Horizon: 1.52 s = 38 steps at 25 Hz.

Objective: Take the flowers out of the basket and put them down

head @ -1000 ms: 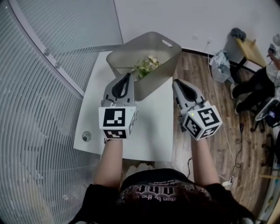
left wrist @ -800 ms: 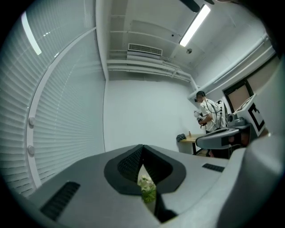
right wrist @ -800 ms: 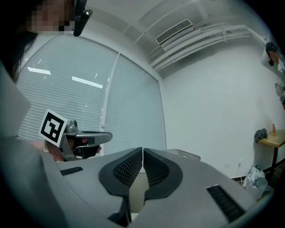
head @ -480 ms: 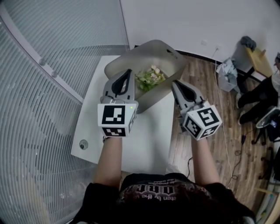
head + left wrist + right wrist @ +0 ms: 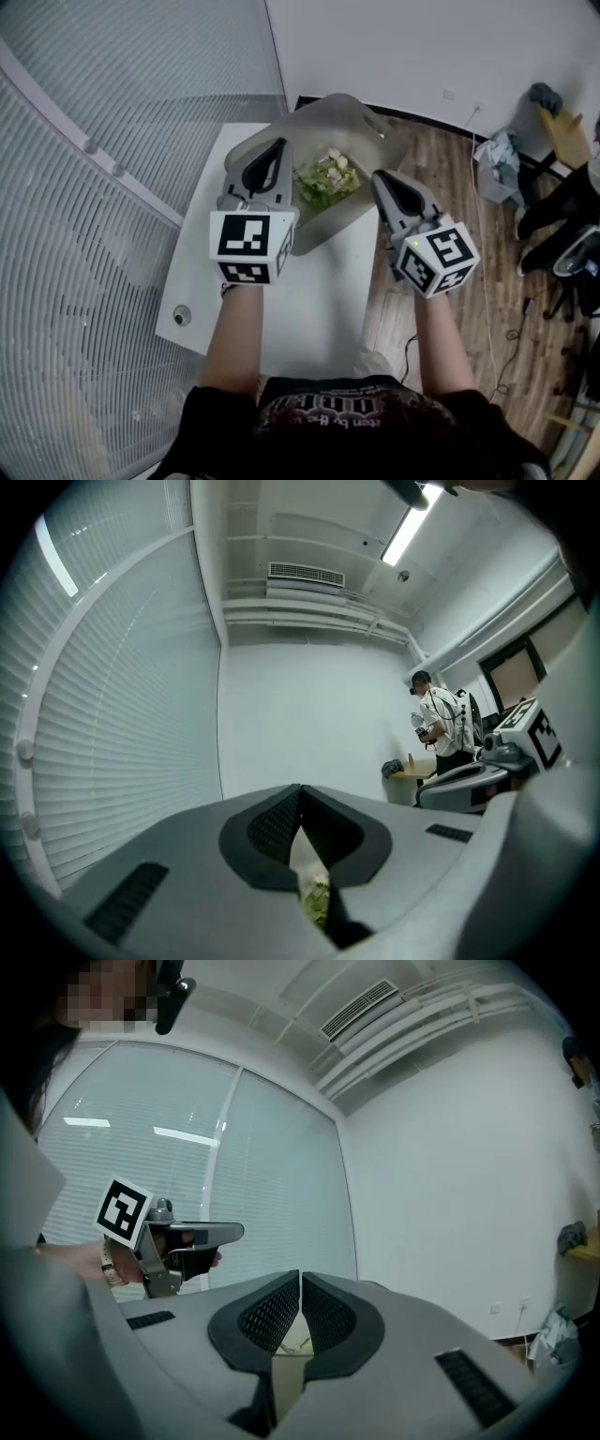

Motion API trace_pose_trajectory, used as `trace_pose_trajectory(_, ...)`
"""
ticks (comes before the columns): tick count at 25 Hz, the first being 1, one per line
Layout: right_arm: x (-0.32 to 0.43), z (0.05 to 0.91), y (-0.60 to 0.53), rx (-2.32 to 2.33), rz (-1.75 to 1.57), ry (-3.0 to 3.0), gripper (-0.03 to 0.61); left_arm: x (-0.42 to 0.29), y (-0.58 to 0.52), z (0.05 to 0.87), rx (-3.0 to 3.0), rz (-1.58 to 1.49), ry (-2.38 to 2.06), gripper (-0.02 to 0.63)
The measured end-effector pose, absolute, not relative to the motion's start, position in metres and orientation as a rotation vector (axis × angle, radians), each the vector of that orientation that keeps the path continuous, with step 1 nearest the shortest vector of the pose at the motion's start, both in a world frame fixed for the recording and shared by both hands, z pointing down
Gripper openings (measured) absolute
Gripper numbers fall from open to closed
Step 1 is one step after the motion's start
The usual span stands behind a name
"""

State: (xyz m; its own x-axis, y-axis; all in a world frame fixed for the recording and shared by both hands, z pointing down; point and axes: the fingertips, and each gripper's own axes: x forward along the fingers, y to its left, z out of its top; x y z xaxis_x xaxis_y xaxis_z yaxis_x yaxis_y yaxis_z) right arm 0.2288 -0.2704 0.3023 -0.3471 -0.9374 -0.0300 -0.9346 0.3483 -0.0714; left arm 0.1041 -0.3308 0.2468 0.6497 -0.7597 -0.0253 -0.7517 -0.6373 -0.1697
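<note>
A grey plastic basket point(image 5: 323, 225) stands at the far end of the white table point(image 5: 319, 291). A bunch of pale green and cream flowers point(image 5: 326, 178) lies inside it. My left gripper point(image 5: 277, 146) is shut and empty, its tips over the basket's left rim, left of the flowers. My right gripper point(image 5: 382, 176) is also shut and empty, just off the basket's right wall. In the left gripper view the jaws point(image 5: 300, 791) meet, and a sliver of flowers point(image 5: 317, 904) shows below them. The right gripper view shows its jaws point(image 5: 300, 1279) closed too.
A curved glass wall with blinds point(image 5: 112, 112) runs close along the table's left. A round cable hole point(image 5: 182, 316) sits in the table's near left corner. Wooden floor point(image 5: 450, 187), bags and a seated person point(image 5: 562, 206) are to the right.
Both grippers have moved forward and a little up toward the basket. The left one now reaches over its left rim, and the right one is beside its right wall. Both stayed shut.
</note>
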Motion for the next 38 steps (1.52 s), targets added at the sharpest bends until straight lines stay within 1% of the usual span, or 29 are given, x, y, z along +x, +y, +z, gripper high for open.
trace_pose_trajectory(11, 0.253, 0.311, -0.291, -1.756, -0.108, 2.500, 0.029, 0.135, -0.364, 0.249, -2.751, -0.122, 1.097, 0.005)
trace_pose_trajectory(14, 0.259, 0.314, -0.292, -1.768, -0.110, 2.500, 0.029, 0.148, -0.374, 0.264, -2.762, -0.199, 1.026, 0.006)
trace_pose_trajectory(18, 0.263, 0.318, -0.293, -1.776, -0.108, 2.497, 0.029, 0.170, -0.378, 0.294, -2.718, -0.387, 0.849, 0.006)
trace_pose_trajectory(19, 0.265, 0.319, -0.294, -1.777, -0.112, 2.495, 0.029, 0.175, -0.379, 0.302, -2.700, -0.437, 0.804, 0.014)
trace_pose_trajectory(21, 0.266, 0.322, -0.296, -1.779, -0.120, 2.493, 0.029, 0.184, -0.382, 0.321, -2.675, -0.533, 0.713, 0.070)
trace_pose_trajectory(24, 0.264, 0.325, -0.298, -1.779, -0.128, 2.497, 0.029, 0.191, -0.390, 0.354, -2.657, -0.671, 0.594, 0.128)
trace_pose_trajectory(26, 0.263, 0.327, -0.299, -1.774, -0.131, 2.506, 0.029, 0.192, -0.397, 0.370, -2.639, -0.746, 0.567, 0.146)
trace_pose_trajectory(29, 0.262, 0.329, -0.302, -1.770, -0.131, 2.517, 0.029, 0.193, -0.409, 0.388, -2.634, -0.822, 0.565, 0.155)
trace_pose_trajectory(31, 0.262, 0.330, -0.305, -1.772, -0.134, 2.515, 0.029, 0.195, -0.415, 0.403, -2.630, -0.899, 0.531, 0.186)
trace_pose_trajectory(35, 0.263, 0.334, -0.306, -1.775, -0.141, 2.514, 0.029, 0.200, -0.423, 0.439, -2.578, -1.077, 0.424, 0.274)
trace_pose_trajectory(38, 0.265, 0.338, -0.306, -1.786, -0.152, 2.517, 0.029, 0.198, -0.428, 0.464, -2.543, -1.176, 0.378, 0.282)
